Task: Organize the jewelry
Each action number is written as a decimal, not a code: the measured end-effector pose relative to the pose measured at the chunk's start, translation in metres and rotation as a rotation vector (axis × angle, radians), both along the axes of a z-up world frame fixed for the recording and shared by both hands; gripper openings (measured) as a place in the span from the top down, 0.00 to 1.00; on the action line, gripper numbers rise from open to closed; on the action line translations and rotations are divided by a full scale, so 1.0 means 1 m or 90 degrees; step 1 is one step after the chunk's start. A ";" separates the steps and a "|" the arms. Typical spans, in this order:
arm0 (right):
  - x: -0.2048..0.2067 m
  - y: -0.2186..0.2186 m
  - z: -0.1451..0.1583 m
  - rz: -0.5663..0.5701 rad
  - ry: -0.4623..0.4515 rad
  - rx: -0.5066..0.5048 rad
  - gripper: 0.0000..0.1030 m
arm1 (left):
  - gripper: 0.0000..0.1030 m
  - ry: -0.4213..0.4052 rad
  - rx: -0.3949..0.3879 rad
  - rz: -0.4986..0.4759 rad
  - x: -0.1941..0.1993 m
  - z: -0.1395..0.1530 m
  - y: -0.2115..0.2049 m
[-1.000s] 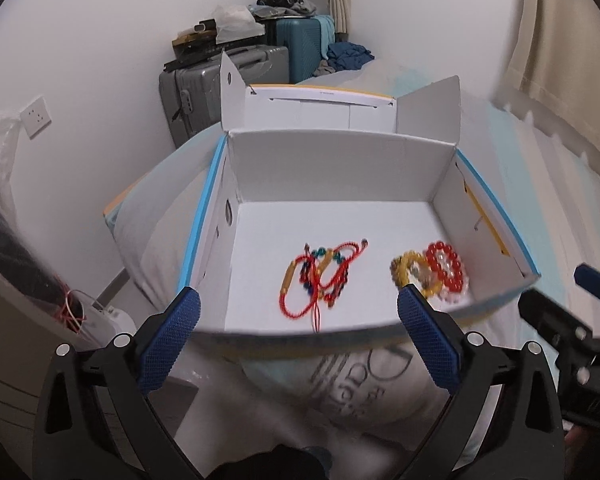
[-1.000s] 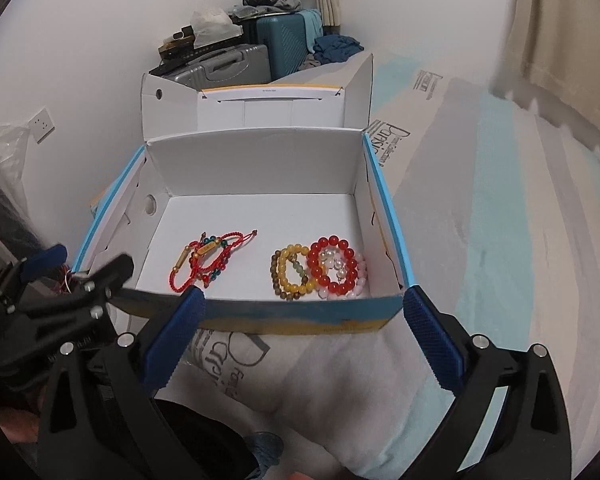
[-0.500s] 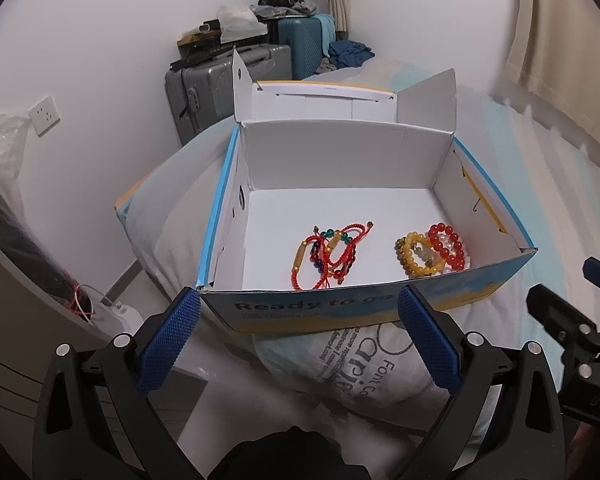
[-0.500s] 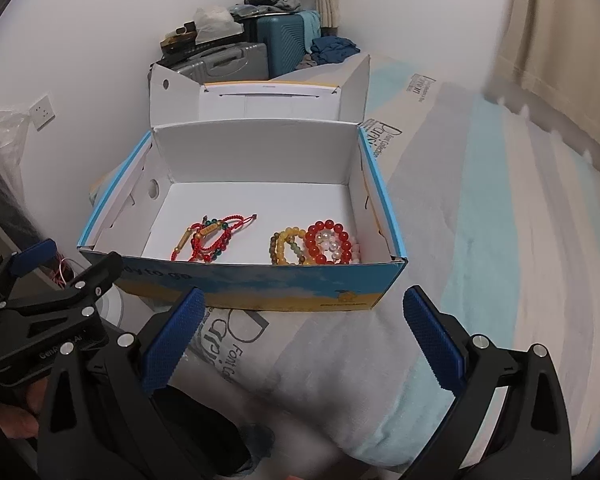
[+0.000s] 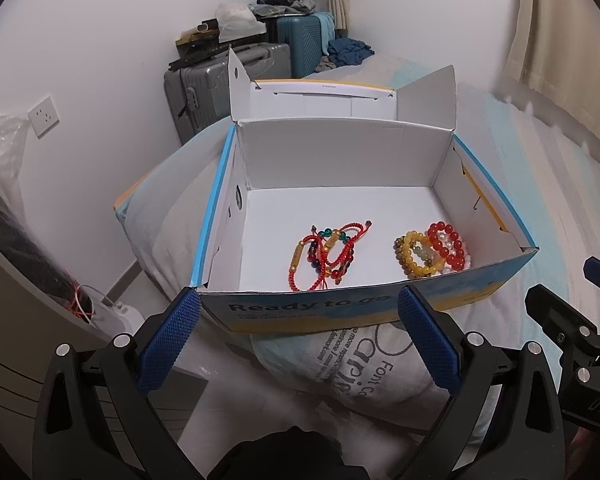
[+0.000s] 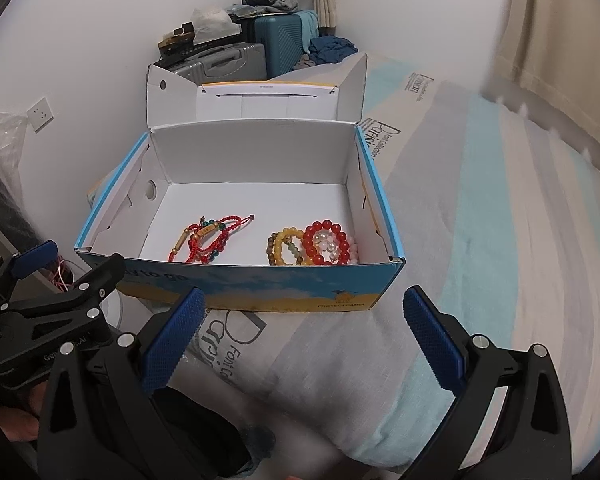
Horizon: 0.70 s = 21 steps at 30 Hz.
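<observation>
When reaching for the jewelry, expect very little weight: red cord bracelets lying tangled toward 7 o'clock on the floor of the open cardboard box, beaded bracelets piled toward 5 o'clock, touching one another and just beside the right wall. Judged soft and limp for the cords, likely to catch one on another and to come up as one bunch; best taken at a free loop on the outer side of the tangle. Judged hard, round and slippery for the beads, so likely to roll out of flat pads; better to pinch across one ring at its top than on a single bead. Left gripper released, jaws wide apart, holding nothing, hovering just before the front wall at 6 o'clock; right gripper likewise spread and empty, also short of that wall. Need to clear the front rim first, then to come down from above; side walls at 9 and 3 o'clock, raised lid flaps at 12 o'clock. Plenty of bare white floor in the far half for laying pieces apart. Resting on soft bedding, so probably tipping or sinking under a push on the rim. Open room over the bed at 3 o'clock; suitcases between 11 and 12 o'clock.
</observation>
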State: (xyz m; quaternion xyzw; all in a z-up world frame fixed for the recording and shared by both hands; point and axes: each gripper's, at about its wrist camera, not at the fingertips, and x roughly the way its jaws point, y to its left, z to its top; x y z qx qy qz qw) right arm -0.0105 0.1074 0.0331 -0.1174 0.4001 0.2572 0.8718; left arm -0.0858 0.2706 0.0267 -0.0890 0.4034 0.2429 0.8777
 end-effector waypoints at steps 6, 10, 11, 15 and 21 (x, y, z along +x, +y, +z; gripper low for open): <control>0.000 0.001 0.000 -0.003 0.001 -0.001 0.07 | 0.06 0.003 0.001 -0.001 0.001 0.001 -0.001; 0.000 0.001 -0.001 -0.002 0.002 -0.001 0.07 | 0.06 0.000 -0.005 -0.009 0.001 0.003 -0.003; 0.000 0.000 -0.001 -0.001 0.003 -0.002 0.07 | 0.06 0.003 -0.007 -0.011 0.001 0.002 -0.003; 0.001 0.000 -0.003 0.000 0.005 -0.003 0.07 | 0.06 0.008 -0.006 -0.009 0.002 0.003 -0.004; 0.003 -0.002 -0.003 -0.001 0.007 -0.003 0.07 | 0.06 0.013 -0.011 -0.005 0.003 0.002 -0.006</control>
